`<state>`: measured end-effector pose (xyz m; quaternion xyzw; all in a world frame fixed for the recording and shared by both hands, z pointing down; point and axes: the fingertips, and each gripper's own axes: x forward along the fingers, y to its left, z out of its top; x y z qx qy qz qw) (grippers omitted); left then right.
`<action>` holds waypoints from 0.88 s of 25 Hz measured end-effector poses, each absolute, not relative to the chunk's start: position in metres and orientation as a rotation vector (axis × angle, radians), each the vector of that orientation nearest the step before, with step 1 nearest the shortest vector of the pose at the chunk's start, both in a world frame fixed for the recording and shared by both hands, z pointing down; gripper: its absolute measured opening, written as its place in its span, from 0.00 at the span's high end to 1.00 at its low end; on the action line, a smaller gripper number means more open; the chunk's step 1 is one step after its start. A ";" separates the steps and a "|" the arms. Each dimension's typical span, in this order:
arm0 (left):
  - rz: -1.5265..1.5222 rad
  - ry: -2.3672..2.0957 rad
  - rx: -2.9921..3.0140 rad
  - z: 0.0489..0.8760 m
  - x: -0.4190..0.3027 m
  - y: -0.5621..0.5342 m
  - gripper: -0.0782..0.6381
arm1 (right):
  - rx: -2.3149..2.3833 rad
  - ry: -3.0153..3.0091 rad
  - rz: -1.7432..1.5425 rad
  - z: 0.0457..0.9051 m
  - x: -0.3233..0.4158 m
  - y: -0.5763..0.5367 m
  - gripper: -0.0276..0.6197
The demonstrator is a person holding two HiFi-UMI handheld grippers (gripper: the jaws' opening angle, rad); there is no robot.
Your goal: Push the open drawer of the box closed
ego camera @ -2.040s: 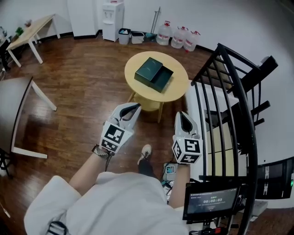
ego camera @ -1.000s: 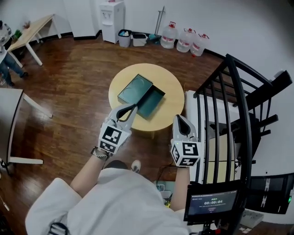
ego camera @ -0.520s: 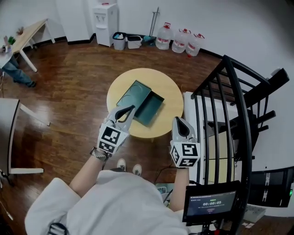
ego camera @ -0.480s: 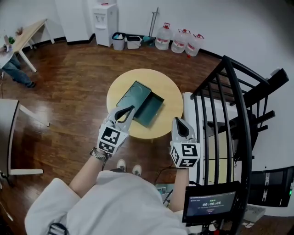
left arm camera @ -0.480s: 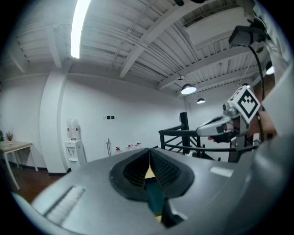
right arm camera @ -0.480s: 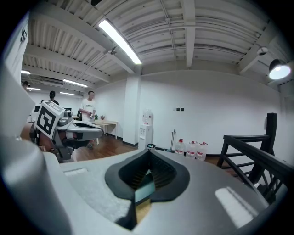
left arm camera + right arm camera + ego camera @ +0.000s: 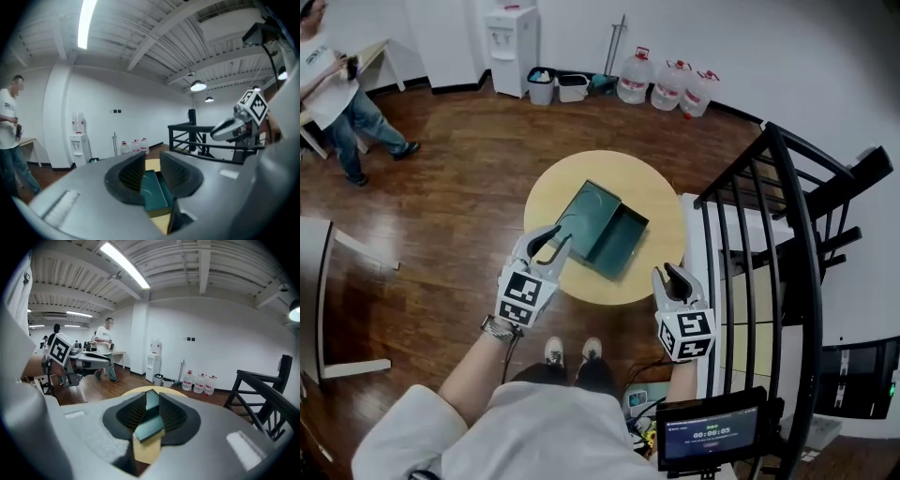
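A dark green box (image 7: 586,220) lies on the round yellow table (image 7: 652,192), its drawer (image 7: 629,241) pulled out toward the right. My left gripper (image 7: 551,242) hovers at the table's near left edge, just short of the box; its jaws are opening and hold nothing. My right gripper (image 7: 673,274) is off the table's near right edge, jaws also opening and empty. The left gripper view shows the box (image 7: 153,190) beyond the parted jaws. In the right gripper view the box (image 7: 150,423) also lies ahead, untouched.
A black metal railing (image 7: 769,234) runs close on the right. Water bottles (image 7: 666,80) and a dispenser (image 7: 508,37) stand at the far wall. A person (image 7: 337,94) stands at the far left. A small screen (image 7: 712,436) sits low right.
Both grippers' jaws have gone from shut to parted. The right gripper sits slightly lower in the view. A person has come into view at the upper left.
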<state>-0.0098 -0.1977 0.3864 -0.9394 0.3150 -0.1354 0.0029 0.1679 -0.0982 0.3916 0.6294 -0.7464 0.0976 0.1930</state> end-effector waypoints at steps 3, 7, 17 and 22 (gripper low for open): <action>-0.475 1.022 -2.962 0.403 -0.015 -0.212 0.73 | 1.740 -2.094 0.319 0.409 0.170 -0.107 0.83; -0.511 1.080 -2.981 0.427 -0.015 -0.229 0.70 | 1.709 -2.089 0.384 0.438 0.179 -0.120 0.82; -0.723 1.066 -3.030 0.542 -0.032 -0.220 0.54 | 1.634 -2.097 0.560 0.542 0.199 -0.133 0.71; -0.754 1.124 -3.012 0.570 -0.046 -0.215 0.54 | 1.537 -2.076 0.554 0.590 0.203 -0.140 0.71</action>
